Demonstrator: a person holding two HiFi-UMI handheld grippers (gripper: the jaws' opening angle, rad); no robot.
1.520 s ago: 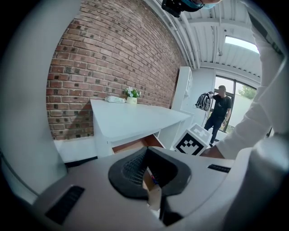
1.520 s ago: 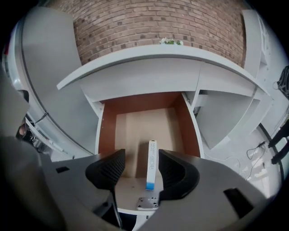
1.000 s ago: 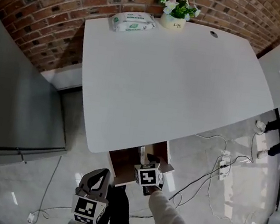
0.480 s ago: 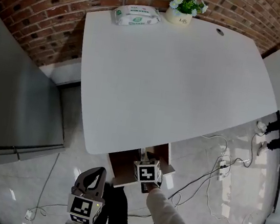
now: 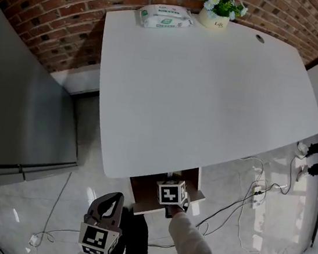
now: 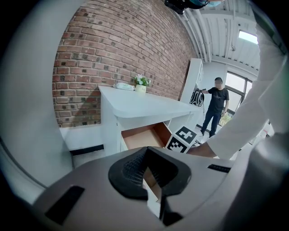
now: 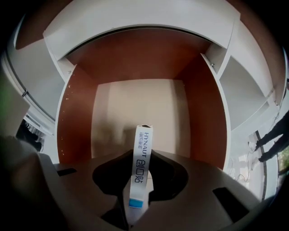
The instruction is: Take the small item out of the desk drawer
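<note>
Right gripper point(image 7: 139, 191), lower centre of its own view: the fingers are closing on the slim white box point(image 7: 142, 144). The box stands on edge between them inside the open drawer point(image 7: 135, 101), and the pads appear to touch both faces.

Left gripper point(image 6: 151, 176), lower left of the head view: fingers narrowly apart, empty.

Risk: the hold seems to take only the box's near end. The box may pivot, slip, or catch the table point(image 5: 199, 88) edge on withdrawal.
</note>
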